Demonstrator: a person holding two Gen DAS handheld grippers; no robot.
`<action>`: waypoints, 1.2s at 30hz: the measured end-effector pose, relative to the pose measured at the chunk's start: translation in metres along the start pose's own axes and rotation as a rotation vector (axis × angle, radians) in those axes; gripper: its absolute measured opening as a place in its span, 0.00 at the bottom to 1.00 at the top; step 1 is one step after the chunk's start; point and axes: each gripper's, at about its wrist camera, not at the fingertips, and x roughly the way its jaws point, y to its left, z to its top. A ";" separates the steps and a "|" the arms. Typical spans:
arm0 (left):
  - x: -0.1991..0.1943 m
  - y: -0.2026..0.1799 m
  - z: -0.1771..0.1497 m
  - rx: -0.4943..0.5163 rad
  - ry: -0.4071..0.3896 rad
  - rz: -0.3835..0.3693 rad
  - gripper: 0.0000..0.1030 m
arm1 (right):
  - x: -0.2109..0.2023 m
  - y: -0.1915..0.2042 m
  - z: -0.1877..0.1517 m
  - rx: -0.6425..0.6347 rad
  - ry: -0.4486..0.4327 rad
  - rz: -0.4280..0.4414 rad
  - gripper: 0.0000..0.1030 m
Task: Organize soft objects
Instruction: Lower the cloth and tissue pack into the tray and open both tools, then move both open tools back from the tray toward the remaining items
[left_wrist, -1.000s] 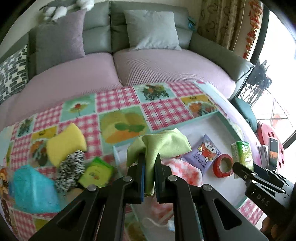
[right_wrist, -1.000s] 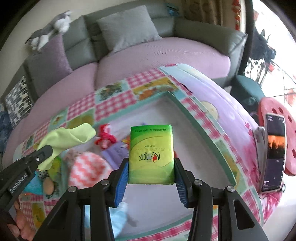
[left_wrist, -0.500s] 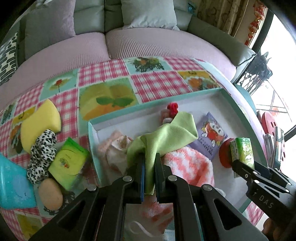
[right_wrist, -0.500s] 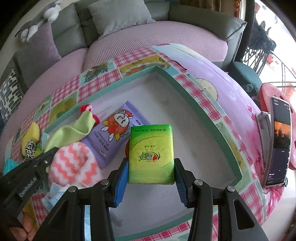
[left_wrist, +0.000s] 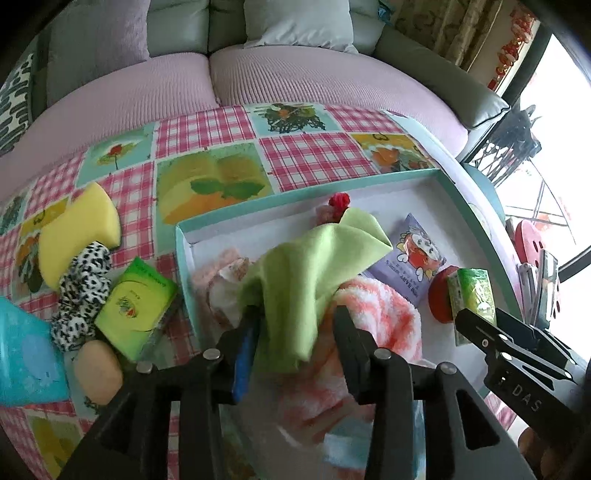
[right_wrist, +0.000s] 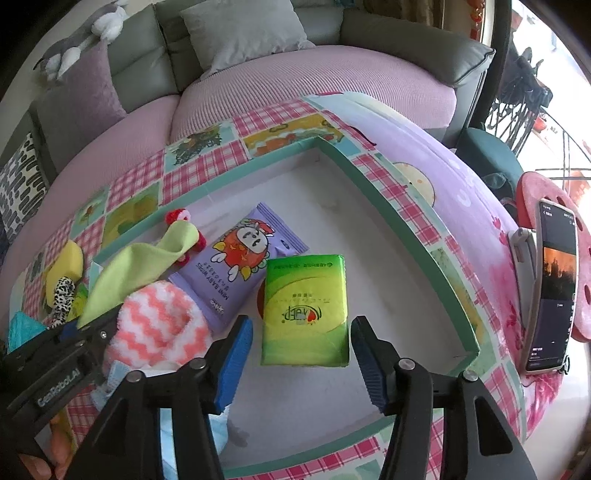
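The green tissue pack (right_wrist: 306, 312) lies in the teal-rimmed tray (right_wrist: 417, 236), partly on top of a red tape roll (left_wrist: 439, 295), toward the tray's right wall. Its long axis runs away from the right gripper (right_wrist: 301, 354), roughly along the line the fingers point, with its printed text upside down to the camera. The jaws are opening: the blue pads (right_wrist: 232, 358) stand clear of both long sides, so the pack sits between them and just ahead, no longer pinched. By my reading, a straight lift clears it.

Just left of it lies the purple baby wipes packet (right_wrist: 240, 266), set diagonally, one end toward the tray's far edge.

The lime green cloth (left_wrist: 314, 266) drapes between the fingers of the left gripper (left_wrist: 295, 332), whose jaws are also opening; the pads no longer squeeze it. The cloth's long fold points toward the tray's far edge, over a pink-and-white fuzzy sock (left_wrist: 373, 314) near the tray's left wall.

Outside that wall, on the checked tablecloth (left_wrist: 314, 155), wait a yellow sponge (left_wrist: 77, 232) and another green tissue pack (left_wrist: 136, 306), nearer the left hand.
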 end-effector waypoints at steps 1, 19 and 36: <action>-0.004 0.000 0.000 0.005 -0.005 0.006 0.41 | -0.001 0.001 0.000 -0.003 -0.001 0.000 0.58; -0.024 0.045 -0.003 -0.142 -0.050 0.194 0.85 | -0.013 0.010 0.000 -0.031 -0.025 0.013 0.87; -0.041 0.076 -0.011 -0.214 -0.075 0.261 0.90 | -0.023 0.018 0.003 -0.052 -0.097 0.042 1.00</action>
